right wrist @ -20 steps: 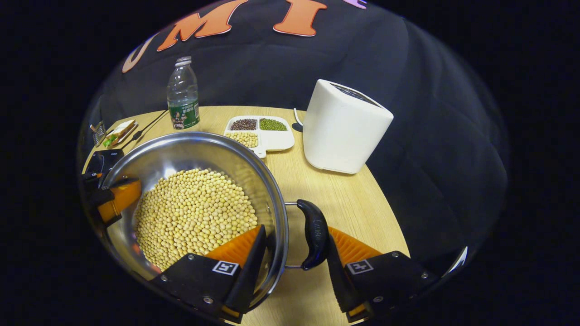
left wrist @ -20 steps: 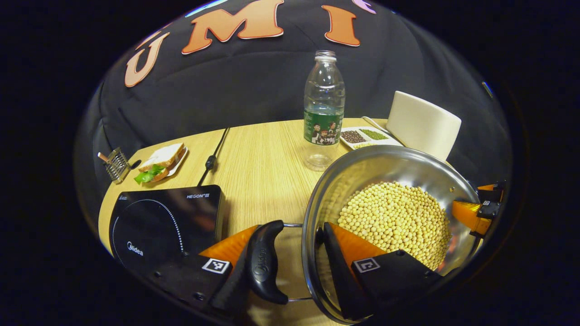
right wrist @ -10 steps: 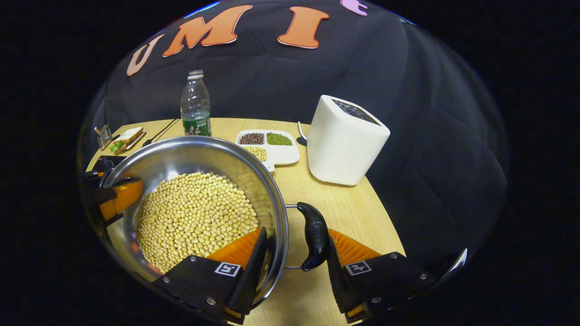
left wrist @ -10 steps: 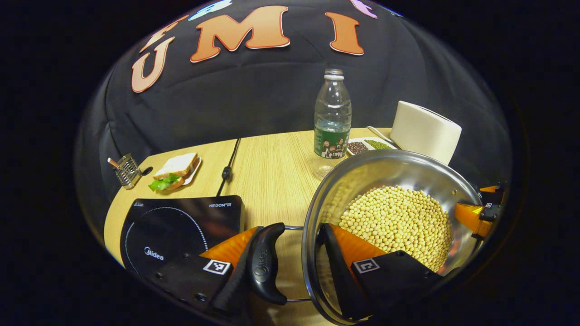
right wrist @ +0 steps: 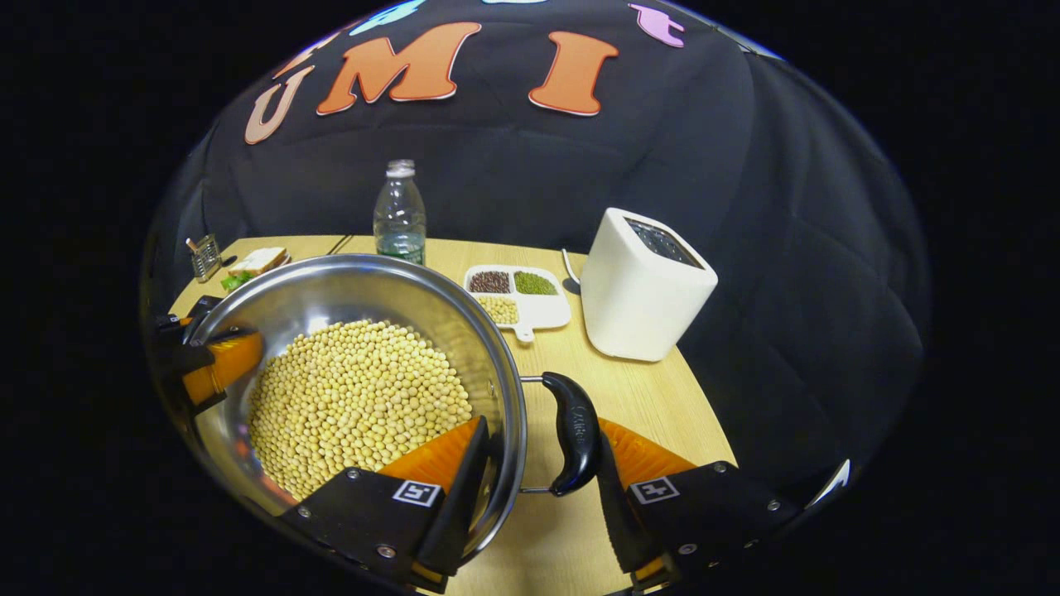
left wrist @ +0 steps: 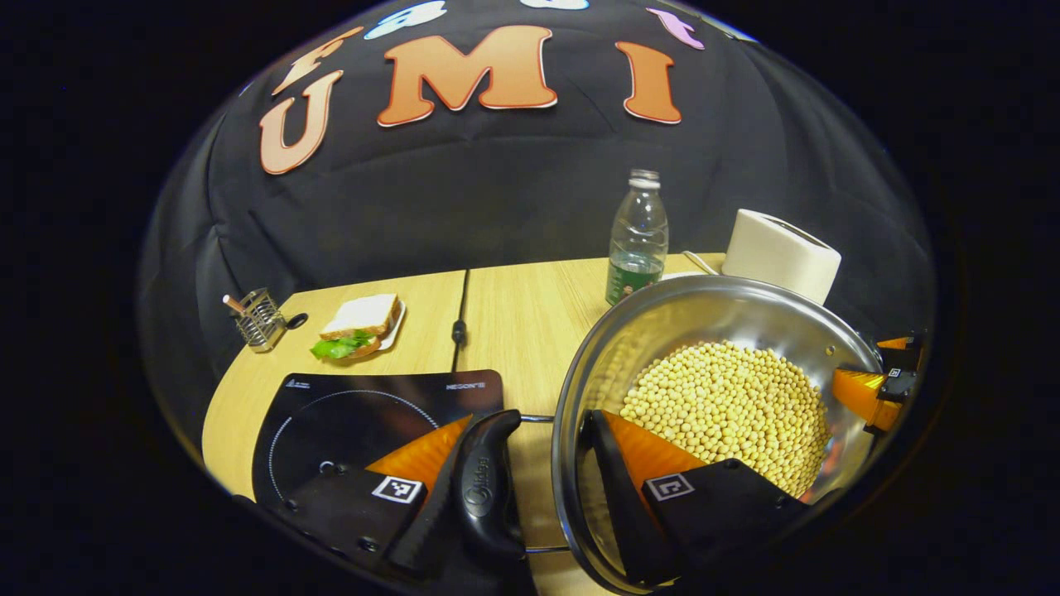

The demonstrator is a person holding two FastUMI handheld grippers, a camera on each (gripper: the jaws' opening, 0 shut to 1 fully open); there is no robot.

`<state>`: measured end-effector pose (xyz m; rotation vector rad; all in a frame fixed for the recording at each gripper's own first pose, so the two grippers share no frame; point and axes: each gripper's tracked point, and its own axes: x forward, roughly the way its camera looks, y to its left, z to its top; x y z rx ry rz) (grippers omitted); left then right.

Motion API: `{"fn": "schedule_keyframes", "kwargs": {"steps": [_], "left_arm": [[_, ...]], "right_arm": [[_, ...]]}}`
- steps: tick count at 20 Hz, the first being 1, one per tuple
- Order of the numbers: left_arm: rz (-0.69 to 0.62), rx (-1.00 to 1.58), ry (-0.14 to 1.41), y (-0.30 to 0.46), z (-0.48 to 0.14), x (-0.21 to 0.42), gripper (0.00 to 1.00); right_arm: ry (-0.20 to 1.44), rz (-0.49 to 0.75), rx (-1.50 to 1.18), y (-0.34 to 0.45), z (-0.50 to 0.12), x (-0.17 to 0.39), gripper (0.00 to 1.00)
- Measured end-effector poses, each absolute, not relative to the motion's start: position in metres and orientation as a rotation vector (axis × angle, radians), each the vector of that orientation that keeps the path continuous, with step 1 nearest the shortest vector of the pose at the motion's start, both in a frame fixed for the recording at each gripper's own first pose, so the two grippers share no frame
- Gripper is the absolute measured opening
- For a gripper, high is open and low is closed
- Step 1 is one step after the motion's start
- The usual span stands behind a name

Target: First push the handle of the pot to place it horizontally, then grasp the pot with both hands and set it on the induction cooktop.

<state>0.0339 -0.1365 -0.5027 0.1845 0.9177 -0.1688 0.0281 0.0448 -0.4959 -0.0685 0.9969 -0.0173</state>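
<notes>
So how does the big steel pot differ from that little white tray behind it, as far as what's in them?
The pot is round, deep, shiny steel, and holds one heap of pale yellow beans; the tray is flat, white and split into compartments with dark, green and pale beans. The pot has a hand-held gripper at each side handle; the tray lies on the table with no gripper at it. Both hold dry beans.

The right gripper (right wrist: 530,472) straddles the pot (right wrist: 331,285) rim at about 6 o'clock, one finger inside by the soybeans (right wrist: 356,397), the other pressed behind the black side handle (right wrist: 575,432); the other gripper (right wrist: 211,368) grabs the rim at 9. White appliance (right wrist: 646,290) sits at 2 o'clock, bean tray (right wrist: 542,312) and bottle (right wrist: 399,211) around 12.
</notes>
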Motion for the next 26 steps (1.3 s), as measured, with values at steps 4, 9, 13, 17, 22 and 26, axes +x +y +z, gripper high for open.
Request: {"fn": "schedule_keyframes", "kwargs": {"steps": [4, 9, 13, 17, 22, 26], "left_arm": [[-0.137, 0.194, 0.897, -0.109, -0.466, 0.034, 0.86], [-0.093, 0.215, 0.879, -0.072, -0.444, 0.033, 0.83], [-0.065, 0.194, 0.882, -0.045, -0.430, 0.029, 0.83], [-0.045, 0.171, 0.871, -0.023, -0.412, 0.025, 0.80], [-0.008, 0.159, 0.856, 0.013, -0.387, 0.027, 0.83], [0.032, 0.172, 0.845, 0.047, -0.366, 0.031, 0.80]], "right_arm": [[0.983, 0.011, -0.060, 0.045, -0.503, 0.028, 0.69], [0.985, 0.046, -0.034, 0.043, -0.505, 0.030, 0.68], [0.961, 0.073, -0.055, 0.042, -0.504, 0.037, 0.68], [0.932, 0.089, -0.088, 0.041, -0.501, 0.043, 0.69], [0.904, 0.116, -0.097, 0.040, -0.500, 0.048, 0.69], [0.888, 0.145, -0.083, 0.041, -0.505, 0.050, 0.69]]}}
